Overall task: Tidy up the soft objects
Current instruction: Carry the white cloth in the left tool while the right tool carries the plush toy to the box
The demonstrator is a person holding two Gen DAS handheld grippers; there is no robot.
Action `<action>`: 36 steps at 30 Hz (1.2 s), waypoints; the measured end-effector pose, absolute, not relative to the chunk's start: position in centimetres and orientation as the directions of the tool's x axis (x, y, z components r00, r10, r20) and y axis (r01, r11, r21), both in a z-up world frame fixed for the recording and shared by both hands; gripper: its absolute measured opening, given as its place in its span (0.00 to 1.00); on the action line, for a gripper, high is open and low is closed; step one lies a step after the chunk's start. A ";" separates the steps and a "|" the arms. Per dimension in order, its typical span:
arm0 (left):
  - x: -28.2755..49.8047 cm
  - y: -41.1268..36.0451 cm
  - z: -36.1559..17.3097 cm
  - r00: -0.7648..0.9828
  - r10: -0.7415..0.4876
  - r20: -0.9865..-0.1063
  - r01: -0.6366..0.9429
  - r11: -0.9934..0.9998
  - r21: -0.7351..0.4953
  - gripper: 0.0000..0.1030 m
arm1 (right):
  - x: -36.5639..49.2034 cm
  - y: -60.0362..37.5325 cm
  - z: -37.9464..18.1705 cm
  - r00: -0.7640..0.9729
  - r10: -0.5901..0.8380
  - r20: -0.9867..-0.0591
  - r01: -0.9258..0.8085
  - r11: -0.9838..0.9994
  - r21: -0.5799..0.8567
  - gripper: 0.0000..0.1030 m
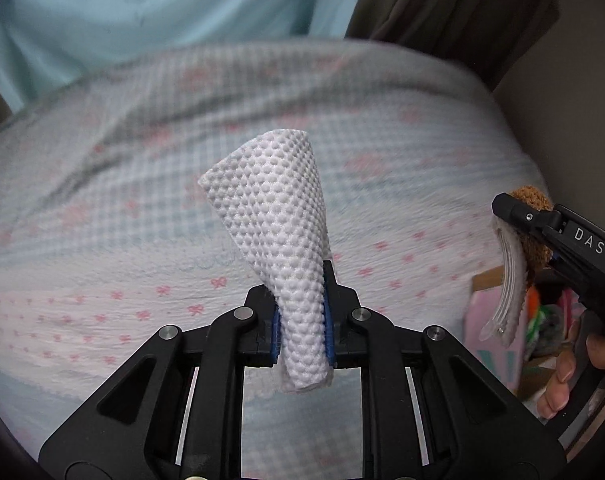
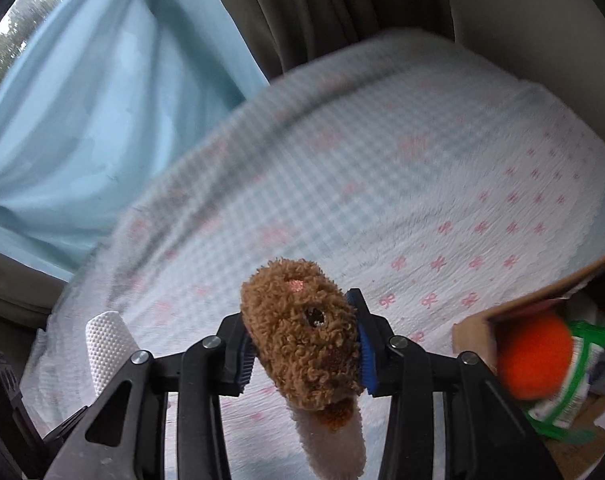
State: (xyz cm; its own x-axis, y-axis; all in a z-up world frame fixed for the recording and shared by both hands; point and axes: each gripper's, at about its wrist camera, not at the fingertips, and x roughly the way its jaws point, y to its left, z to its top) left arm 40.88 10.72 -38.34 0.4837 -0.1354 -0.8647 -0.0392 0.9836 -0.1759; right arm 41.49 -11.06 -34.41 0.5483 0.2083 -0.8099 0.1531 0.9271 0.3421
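A bow-patterned bedspread (image 2: 442, 184) lies before a blue curtain (image 1: 162, 4) and brown drapes (image 2: 322, 0).

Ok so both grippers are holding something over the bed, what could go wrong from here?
1. The left hand-held gripper pinches the white mesh pad only near its lower end, so the tall free part could flop or slip out.
2. The brown plush toy bulges past the right hand-held gripper; it might squeeze loose.
3. The cardboard box already looks full, so added items may spill.
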 end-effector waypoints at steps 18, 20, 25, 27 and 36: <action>29.1 0.9 -21.8 0.604 -0.312 -0.733 0.245 0.948 -0.201 0.13 | 27.1 -17.4 -18.0 0.682 0.168 -0.712 0.144 0.923 0.356 0.37; 28.5 -1.4 -21.1 0.590 -0.347 -0.730 0.285 0.934 -0.214 0.13 | 25.7 -19.0 -17.1 0.693 0.139 -0.708 0.166 0.924 0.345 0.37; 27.8 -6.2 -20.6 0.558 -0.388 -0.733 0.349 0.912 -0.217 0.13 | 23.3 -23.9 -15.9 0.700 0.082 -0.710 0.222 0.919 0.325 0.37; 27.9 -8.1 -20.7 0.542 -0.398 -0.740 0.360 0.906 -0.224 0.13 | 23.1 -26.0 -15.8 0.694 0.071 -0.717 0.232 0.920 0.317 0.37; 29.4 -17.2 -25.3 0.444 -0.363 -0.819 0.341 0.914 -0.221 0.13 | 25.1 -34.3 -18.3 0.613 0.108 -0.783 0.229 0.924 0.307 0.37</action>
